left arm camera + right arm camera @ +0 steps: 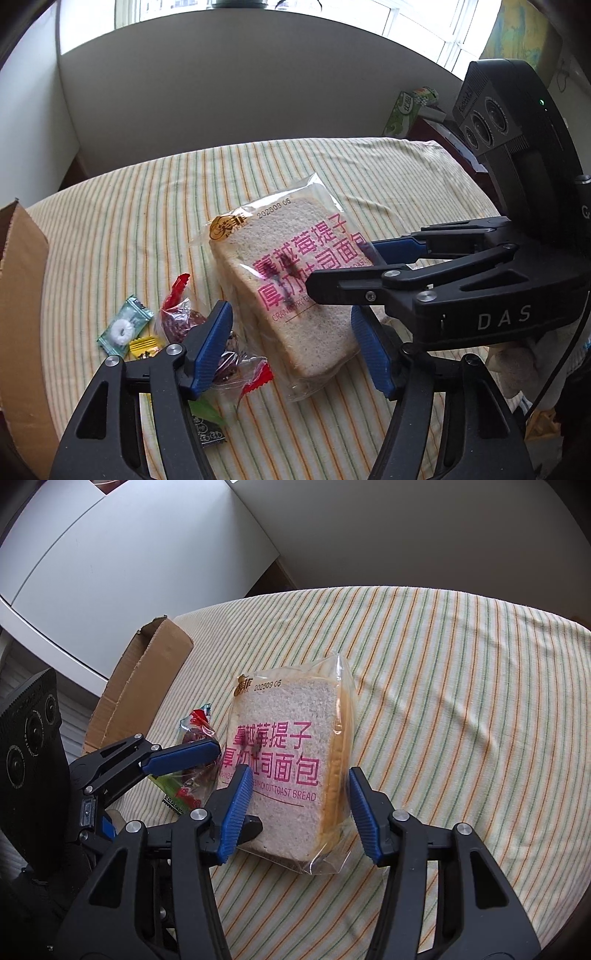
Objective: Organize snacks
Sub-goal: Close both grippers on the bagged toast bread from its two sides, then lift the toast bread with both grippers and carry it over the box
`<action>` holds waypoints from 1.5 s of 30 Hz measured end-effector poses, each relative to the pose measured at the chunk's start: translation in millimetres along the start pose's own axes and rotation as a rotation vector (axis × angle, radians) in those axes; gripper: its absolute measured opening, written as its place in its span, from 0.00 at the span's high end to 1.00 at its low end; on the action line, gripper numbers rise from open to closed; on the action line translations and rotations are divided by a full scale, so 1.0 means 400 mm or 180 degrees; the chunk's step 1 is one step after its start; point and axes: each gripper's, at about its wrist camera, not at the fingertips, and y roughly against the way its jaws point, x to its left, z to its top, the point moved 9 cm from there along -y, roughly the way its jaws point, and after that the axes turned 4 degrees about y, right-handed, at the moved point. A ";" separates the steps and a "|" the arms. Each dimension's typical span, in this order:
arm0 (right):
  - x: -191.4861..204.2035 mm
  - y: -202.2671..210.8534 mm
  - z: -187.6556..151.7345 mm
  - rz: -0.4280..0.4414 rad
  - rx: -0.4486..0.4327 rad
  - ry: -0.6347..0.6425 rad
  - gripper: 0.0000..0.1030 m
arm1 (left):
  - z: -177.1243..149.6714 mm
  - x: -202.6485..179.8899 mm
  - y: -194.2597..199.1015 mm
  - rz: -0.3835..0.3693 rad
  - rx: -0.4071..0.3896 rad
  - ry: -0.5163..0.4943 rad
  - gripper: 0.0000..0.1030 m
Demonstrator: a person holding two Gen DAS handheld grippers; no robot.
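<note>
A clear bag of sliced toast bread [288, 273] with pink lettering lies on the striped tablecloth [110, 229]; it also shows in the right wrist view [291, 760]. My left gripper [291, 350] is open, its blue pads either side of the bag's near end. My right gripper [299, 812] is open, straddling the bag's near edge; in the left wrist view it [343, 266] reaches in from the right over the bag. Small wrapped candies [125, 328] and a red-ended packet [181, 314] lie left of the bread.
A brown cardboard box [140, 686] stands at the table's left edge; it also shows in the left wrist view [18, 295]. A green tissue box [406, 107] sits at the far right. Striped cloth [461, 701] stretches right of the bread. A wall runs behind.
</note>
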 end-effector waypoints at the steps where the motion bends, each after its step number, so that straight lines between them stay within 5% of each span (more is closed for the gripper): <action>1: -0.001 -0.001 0.000 0.0011 -0.0005 -0.0014 0.47 | 0.000 0.001 0.000 -0.0016 -0.0001 0.0001 0.35; 4: -0.001 0.003 0.000 0.0014 -0.0030 -0.0036 0.46 | -0.001 -0.021 -0.005 -0.0201 0.0046 0.0008 0.37; 25: 0.102 0.104 0.027 -0.0028 -0.0220 0.0057 0.47 | 0.012 -0.034 0.143 -0.0129 -0.0290 -0.0101 0.39; 45: 0.429 0.021 0.122 0.0118 -0.0165 0.0594 0.47 | -0.030 0.187 0.366 0.0120 -0.0704 0.0277 0.39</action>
